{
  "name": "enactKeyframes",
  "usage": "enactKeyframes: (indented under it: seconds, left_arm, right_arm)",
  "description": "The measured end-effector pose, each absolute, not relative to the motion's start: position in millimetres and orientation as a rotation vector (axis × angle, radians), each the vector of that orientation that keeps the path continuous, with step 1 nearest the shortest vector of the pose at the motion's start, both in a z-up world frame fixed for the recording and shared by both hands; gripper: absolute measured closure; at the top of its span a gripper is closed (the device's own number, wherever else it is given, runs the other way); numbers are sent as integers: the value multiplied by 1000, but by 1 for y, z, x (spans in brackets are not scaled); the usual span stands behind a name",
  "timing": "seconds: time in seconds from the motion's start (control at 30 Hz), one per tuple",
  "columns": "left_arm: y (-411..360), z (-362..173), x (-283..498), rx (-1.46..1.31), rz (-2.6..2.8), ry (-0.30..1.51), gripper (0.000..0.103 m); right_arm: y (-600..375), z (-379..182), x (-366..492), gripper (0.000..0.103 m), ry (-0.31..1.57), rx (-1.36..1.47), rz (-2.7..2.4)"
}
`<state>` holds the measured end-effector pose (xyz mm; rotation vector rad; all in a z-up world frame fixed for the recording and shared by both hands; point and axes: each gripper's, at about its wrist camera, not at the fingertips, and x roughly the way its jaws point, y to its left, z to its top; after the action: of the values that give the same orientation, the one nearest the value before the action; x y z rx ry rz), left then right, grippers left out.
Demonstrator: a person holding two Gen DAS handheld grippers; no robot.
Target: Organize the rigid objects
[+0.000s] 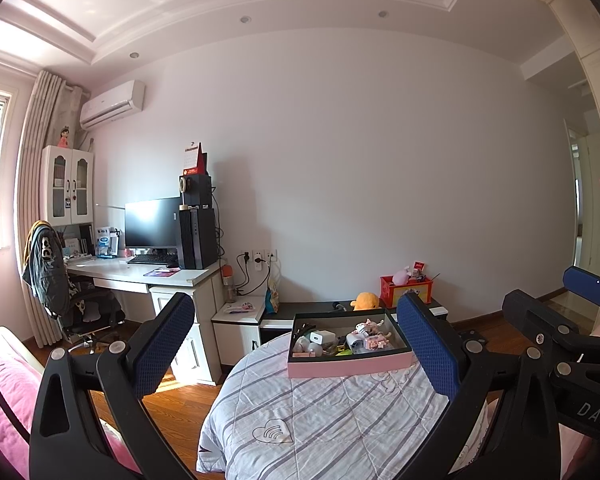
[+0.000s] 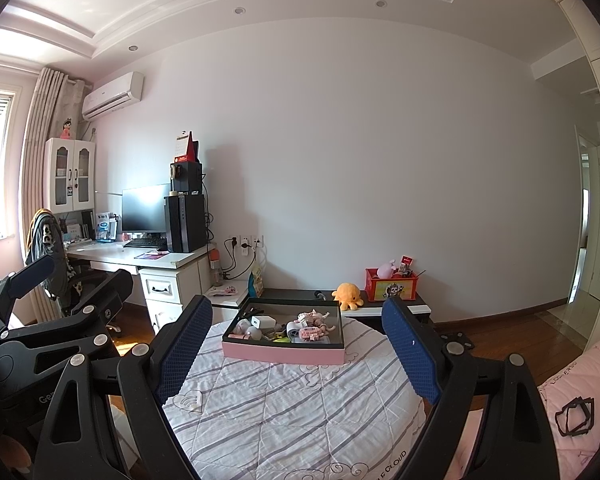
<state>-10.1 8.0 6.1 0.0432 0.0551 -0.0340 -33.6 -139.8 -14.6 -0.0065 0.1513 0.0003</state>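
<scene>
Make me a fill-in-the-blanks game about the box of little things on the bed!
1. The outside of the box is coloured ____.
2. The box sits on a striped ____.
3. The left gripper and right gripper both have their jaws ____.
4. The octopus plush behind the box is coloured ____.

Missing words: pink; quilt; open; orange

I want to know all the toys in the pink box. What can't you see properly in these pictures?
- Pink box, both views: the small things inside are too tiny and jumbled to name.
- Red bin, both views: its wall hides most of its contents.
- Bed quilt, both views: gripper frames cut off its near part.
</scene>
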Motion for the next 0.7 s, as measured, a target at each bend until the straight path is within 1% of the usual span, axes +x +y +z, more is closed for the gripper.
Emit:
enactKeyframes:
  seconds: [0.7]
  left_arm:
    - [9,7,-10,42,-33,56,1]
  right_arm:
    - [-138,-17,-35,15,152,-6,3]
